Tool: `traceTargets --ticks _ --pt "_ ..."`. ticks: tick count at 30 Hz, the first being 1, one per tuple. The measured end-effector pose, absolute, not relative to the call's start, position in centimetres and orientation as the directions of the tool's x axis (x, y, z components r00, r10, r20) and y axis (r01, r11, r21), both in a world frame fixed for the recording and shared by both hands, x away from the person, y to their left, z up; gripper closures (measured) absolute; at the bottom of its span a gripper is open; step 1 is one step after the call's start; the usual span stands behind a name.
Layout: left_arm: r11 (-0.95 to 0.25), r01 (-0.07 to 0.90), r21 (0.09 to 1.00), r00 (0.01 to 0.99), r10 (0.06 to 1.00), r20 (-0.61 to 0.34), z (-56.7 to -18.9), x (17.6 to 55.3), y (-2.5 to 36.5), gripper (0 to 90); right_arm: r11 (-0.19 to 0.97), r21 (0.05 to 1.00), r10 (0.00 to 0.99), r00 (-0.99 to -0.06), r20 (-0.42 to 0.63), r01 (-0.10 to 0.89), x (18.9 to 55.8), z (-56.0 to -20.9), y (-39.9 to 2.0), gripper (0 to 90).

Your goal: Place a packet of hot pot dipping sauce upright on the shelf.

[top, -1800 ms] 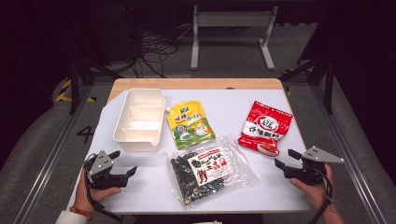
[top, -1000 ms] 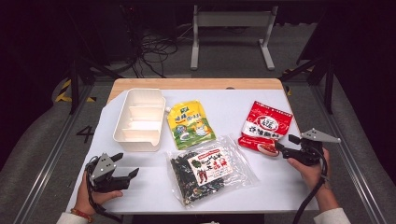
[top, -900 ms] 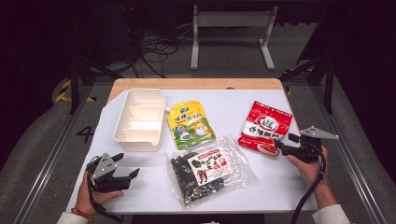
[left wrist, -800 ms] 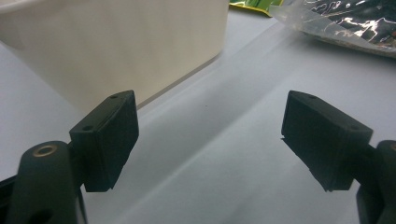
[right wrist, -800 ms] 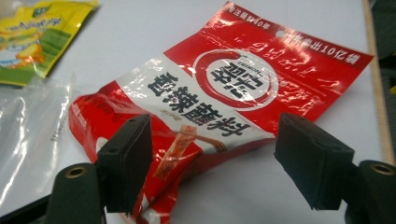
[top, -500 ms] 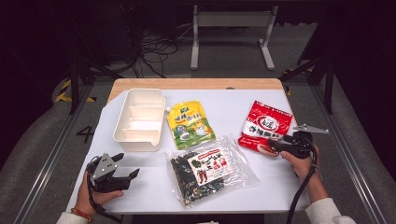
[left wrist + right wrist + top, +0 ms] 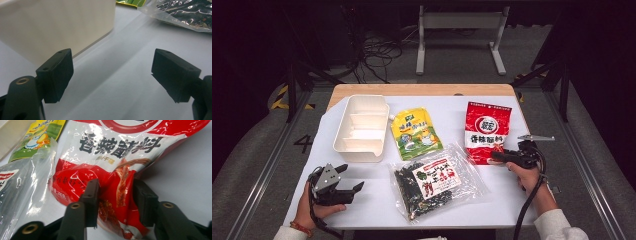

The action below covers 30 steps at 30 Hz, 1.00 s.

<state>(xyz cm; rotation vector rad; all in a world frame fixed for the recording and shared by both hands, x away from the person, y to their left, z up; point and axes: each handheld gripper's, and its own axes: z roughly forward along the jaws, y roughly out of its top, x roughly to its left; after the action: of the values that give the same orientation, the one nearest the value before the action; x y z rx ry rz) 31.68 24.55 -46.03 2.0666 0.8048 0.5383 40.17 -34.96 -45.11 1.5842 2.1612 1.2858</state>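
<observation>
Right tool (image 7: 115, 202) reached red snack bag (image 7: 120, 157), jaws just closing, pinching its near edge; lift likely next. Left tool (image 7: 112, 75) released, idle on worktop (image 7: 372, 210).

Brightly lit white table (image 7: 377, 210) against dark surroundings; glare on red packet (image 7: 130, 157); soft blur toward 12 o'clock in gripper views.

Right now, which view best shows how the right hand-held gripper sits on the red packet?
The right gripper view: the red packet bunches between the closing jaws of the right hand-held gripper. The high view shows the packet whole, the grip tiny. The left gripper view faces the white tray.
</observation>
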Motion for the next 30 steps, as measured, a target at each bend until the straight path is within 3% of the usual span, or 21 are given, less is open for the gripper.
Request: traceTargets --ticks 10,30 --pt "-0.44 0.347 0.828 0.71 0.7 0.074 -45.8 31.6 24.4 18.2 0.075 0.773 0.836 -0.462 0.295 0.63 39.4 -44.8 -35.2 71.6" --pt "-0.403 0.309 0.862 0.741 0.67 0.047 -44.2 31.7 23.4 18.3 0.065 0.884 0.856 -0.481 0.188 0.462 38.0 -42.0 -36.2 74.4"
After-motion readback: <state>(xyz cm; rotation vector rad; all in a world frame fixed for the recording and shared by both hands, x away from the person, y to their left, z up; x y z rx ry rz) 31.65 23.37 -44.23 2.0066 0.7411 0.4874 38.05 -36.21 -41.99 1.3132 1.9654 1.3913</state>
